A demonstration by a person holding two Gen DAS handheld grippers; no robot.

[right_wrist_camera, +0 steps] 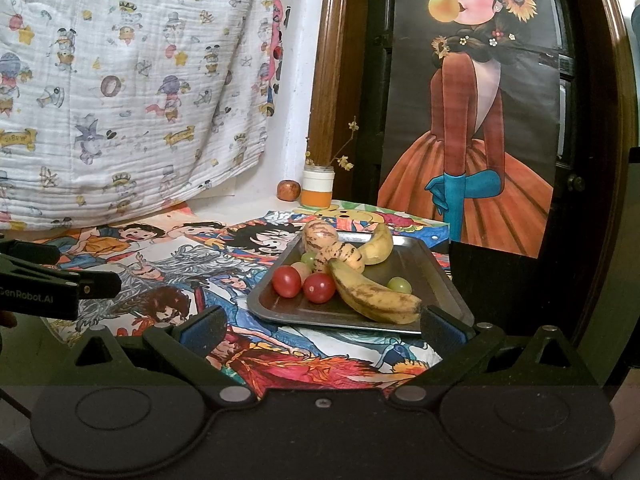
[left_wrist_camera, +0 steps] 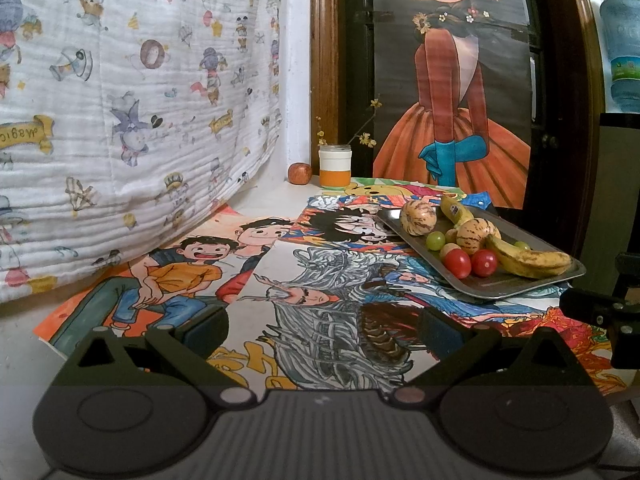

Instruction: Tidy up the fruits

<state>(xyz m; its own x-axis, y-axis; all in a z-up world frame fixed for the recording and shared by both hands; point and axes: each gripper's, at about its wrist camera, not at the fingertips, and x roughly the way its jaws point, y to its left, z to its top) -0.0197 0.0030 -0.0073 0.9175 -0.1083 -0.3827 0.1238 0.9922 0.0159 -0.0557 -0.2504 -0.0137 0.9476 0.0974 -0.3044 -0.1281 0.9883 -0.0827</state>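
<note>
A metal tray point(right_wrist_camera: 436, 280) point(left_wrist_camera: 520, 286) lies on the picture-covered table. It holds two bananas, the nearer one point(right_wrist_camera: 376, 298) point(left_wrist_camera: 532, 260) spotted, two striped yellow melons point(right_wrist_camera: 320, 236) point(left_wrist_camera: 418, 218), two red tomatoes point(right_wrist_camera: 319, 287) point(left_wrist_camera: 458, 263) and green grapes point(right_wrist_camera: 399, 285) point(left_wrist_camera: 435, 240). A red apple point(right_wrist_camera: 289, 190) point(left_wrist_camera: 300, 173) sits apart at the back by the wall. My right gripper point(right_wrist_camera: 324, 330) is open just in front of the tray's near edge, nothing between its fingers. My left gripper point(left_wrist_camera: 324, 330) is open over the drawings, left of the tray, empty.
A white and orange jar point(left_wrist_camera: 335, 166) point(right_wrist_camera: 317, 187) with twigs stands beside the apple. A printed cloth point(left_wrist_camera: 120, 100) hangs on the left. A poster point(left_wrist_camera: 452, 80) leans against the dark wooden door behind the table. Each gripper shows at the edge of the other's view.
</note>
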